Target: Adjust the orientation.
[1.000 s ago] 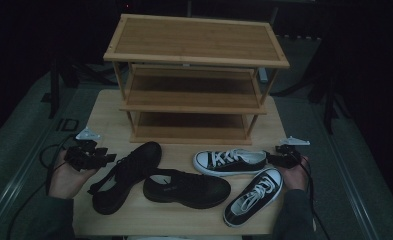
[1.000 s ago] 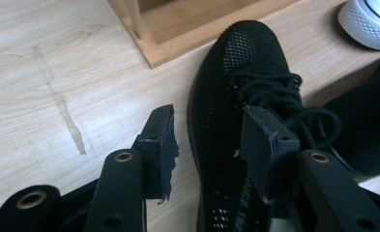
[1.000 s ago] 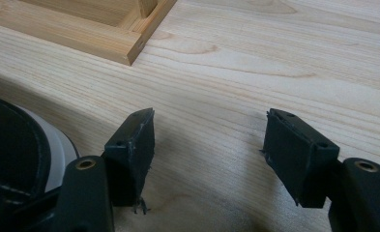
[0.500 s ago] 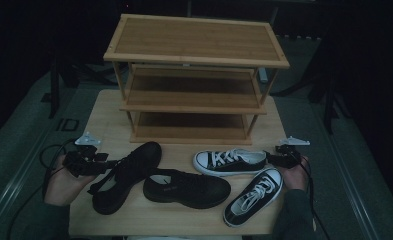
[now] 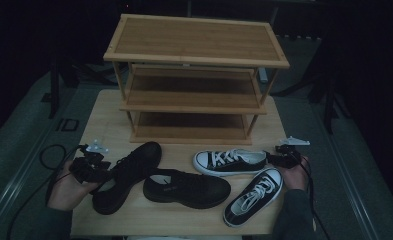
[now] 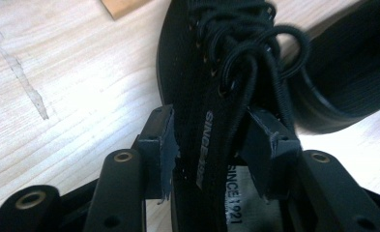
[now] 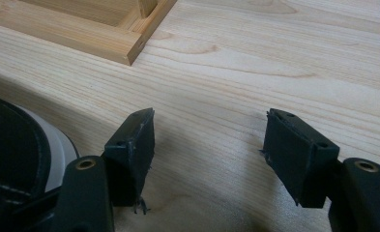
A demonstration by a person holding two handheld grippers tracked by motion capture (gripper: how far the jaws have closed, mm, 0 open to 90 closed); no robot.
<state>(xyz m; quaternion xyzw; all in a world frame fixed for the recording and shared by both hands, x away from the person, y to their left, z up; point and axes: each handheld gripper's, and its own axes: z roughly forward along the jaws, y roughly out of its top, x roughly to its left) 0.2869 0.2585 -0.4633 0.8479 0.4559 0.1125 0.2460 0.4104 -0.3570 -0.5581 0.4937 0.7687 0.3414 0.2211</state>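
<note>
Left hand-held gripper (image 6: pixel 211 145) pinching black shoe (image 6: pixel 216 87) tongue — right hand-held gripper (image 7: pixel 209 150) spread wide

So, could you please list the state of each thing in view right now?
Three-tier wooden shoe rack: upright, all shelves bare.
Black lace-up shoe at left: flat on the table, its tongue and laces between the left gripper's jaws.
Second black shoe: flat on the table, untouched.
Two black-and-white canvas sneakers: on their soles, laced.
Left gripper: jaws just closing around the shoe, grip uncertain.
Right gripper: open, nothing between the jaws.
</note>
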